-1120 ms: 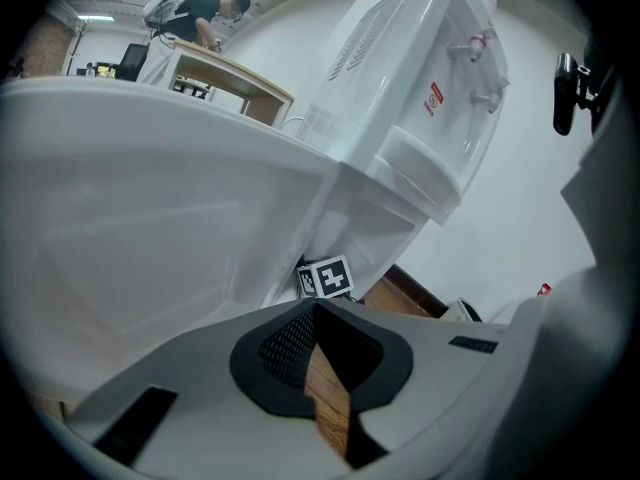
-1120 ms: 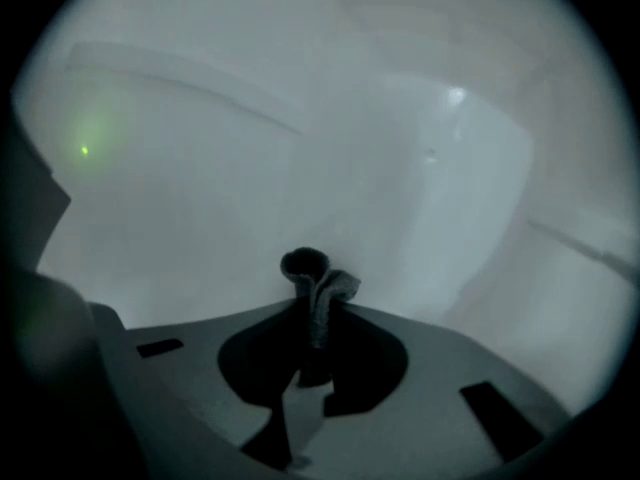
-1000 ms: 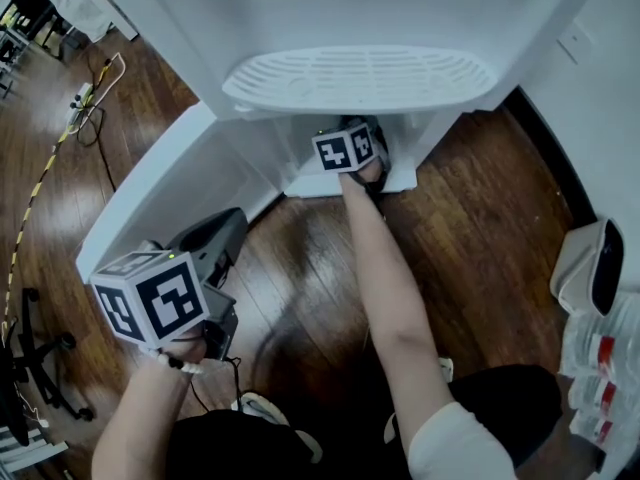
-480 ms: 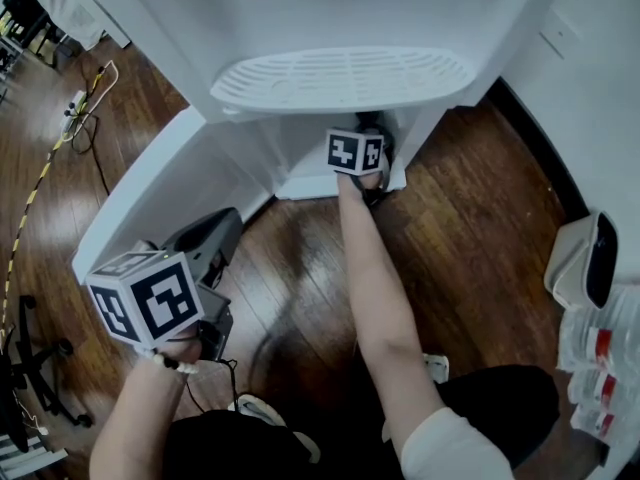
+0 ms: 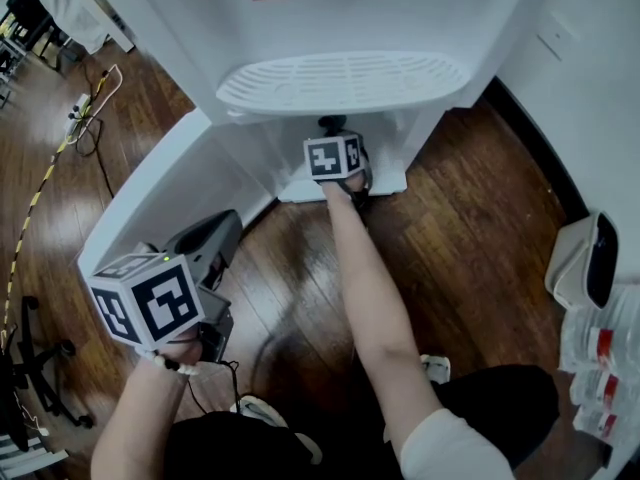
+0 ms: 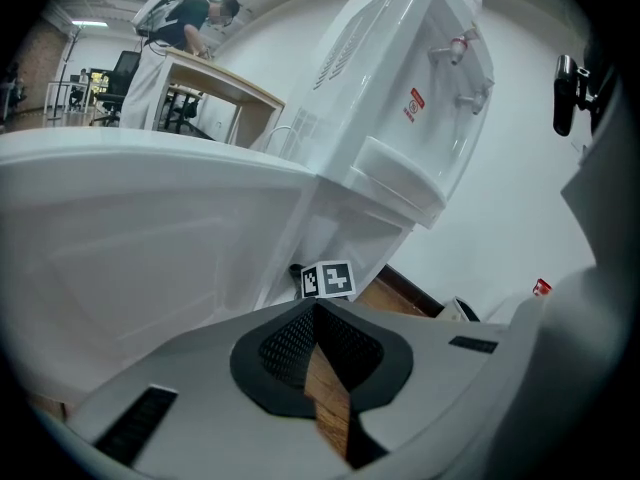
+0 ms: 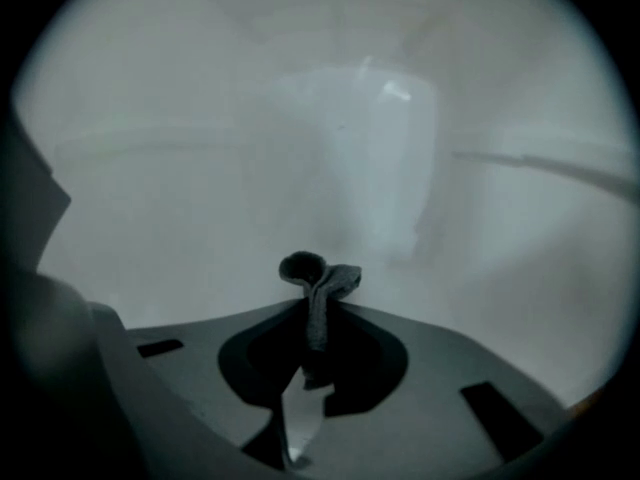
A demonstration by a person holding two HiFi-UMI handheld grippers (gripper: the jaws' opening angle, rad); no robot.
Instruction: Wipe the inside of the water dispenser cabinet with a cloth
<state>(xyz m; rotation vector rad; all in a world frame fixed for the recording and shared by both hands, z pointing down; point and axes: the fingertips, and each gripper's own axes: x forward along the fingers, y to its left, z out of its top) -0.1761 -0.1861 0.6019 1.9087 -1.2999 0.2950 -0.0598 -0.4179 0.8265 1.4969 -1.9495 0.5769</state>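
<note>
Right gripper view: the right gripper [image 7: 316, 313] pinches a dark cloth [image 7: 322, 286], whose bunched tip pokes up at frame centre inside the pale cabinet [image 7: 180, 168]. The left gripper [image 6: 316, 308], at the head view's lower left, has its jaws closed together on nothing, beside the open door [image 5: 150, 198].

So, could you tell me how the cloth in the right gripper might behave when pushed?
Probably floppy: the cloth curls into a loop above the right gripper, whose jaws pinch it. Likely light, as that pinch holds it. It should crumple against the cabinet wall.
</note>
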